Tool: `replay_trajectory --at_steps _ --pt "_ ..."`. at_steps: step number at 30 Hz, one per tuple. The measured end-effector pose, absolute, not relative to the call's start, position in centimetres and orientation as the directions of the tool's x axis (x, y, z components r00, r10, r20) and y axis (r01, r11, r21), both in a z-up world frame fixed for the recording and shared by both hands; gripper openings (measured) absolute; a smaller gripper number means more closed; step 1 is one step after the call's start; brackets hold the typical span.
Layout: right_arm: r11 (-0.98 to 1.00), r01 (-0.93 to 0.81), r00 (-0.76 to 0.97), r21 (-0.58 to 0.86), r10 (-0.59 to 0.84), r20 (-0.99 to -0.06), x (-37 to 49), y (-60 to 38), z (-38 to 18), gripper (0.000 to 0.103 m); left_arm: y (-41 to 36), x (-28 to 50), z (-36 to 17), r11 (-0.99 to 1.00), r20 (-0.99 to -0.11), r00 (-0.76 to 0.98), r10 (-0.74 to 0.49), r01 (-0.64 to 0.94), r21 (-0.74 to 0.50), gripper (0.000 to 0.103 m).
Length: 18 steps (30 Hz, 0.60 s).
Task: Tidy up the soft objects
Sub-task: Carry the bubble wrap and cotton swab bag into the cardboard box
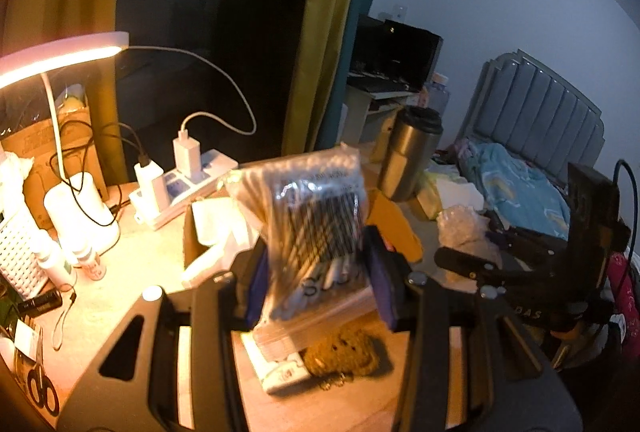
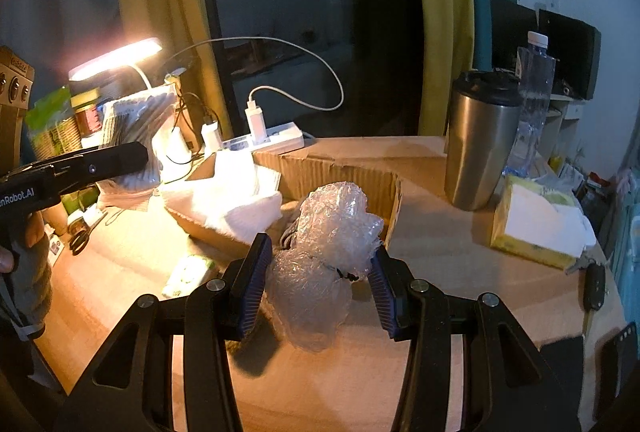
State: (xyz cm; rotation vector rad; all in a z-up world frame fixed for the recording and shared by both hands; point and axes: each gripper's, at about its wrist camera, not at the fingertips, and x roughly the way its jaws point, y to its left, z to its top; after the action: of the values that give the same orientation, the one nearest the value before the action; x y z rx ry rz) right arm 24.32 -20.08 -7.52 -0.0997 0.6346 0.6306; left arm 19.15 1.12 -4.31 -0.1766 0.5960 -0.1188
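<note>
The left gripper (image 1: 316, 272) grasps a clear plastic bag of cotton swabs (image 1: 312, 216) above the wooden desk (image 1: 132, 264), while the right gripper (image 2: 318, 288) clenches crumpled clear bubble wrap (image 2: 328, 252), an open cardboard box (image 2: 340, 172) at its twelve o'clock.

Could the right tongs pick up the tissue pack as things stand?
Probably not: the right tongs are already shut on bubble wrap. The tissue pack lies unobstructed on the table.

Both tools tilt downward, the left tool (image 1: 316, 264) and right tool (image 2: 320, 288) each clamped partway.
</note>
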Motion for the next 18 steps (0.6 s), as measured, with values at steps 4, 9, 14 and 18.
replay_trajectory --at_steps 4,9,14,18 --pt "0.812 -0.576 0.63 0.092 0.513 -0.583 25.5 -19.9 -7.5 0.05 1.8 20.5 -4.4 0.978 -0.542 0.826 -0.152 0.044 -0.206 0.045" --pt "0.815 -0.573 0.635 0.081 0.505 -0.584 27.2 -19.7 -7.5 0.05 2.1 22.3 -4.9 0.982 -0.543 0.829 -0.136 0.038 -0.187 0.045" --pt "0.821 -0.562 0.642 0.095 0.506 -0.576 29.0 -19.6 -7.6 0.05 2.7 24.2 -6.0 0.984 -0.561 0.819 -0.124 0.03 -0.174 0.045" --pt "0.821 -0.558 0.635 0.12 0.516 -0.576 30.4 -19.2 -8.1 0.05 3.2 25.7 -7.4 0.987 -0.584 0.805 -0.105 0.014 -0.158 0.045"
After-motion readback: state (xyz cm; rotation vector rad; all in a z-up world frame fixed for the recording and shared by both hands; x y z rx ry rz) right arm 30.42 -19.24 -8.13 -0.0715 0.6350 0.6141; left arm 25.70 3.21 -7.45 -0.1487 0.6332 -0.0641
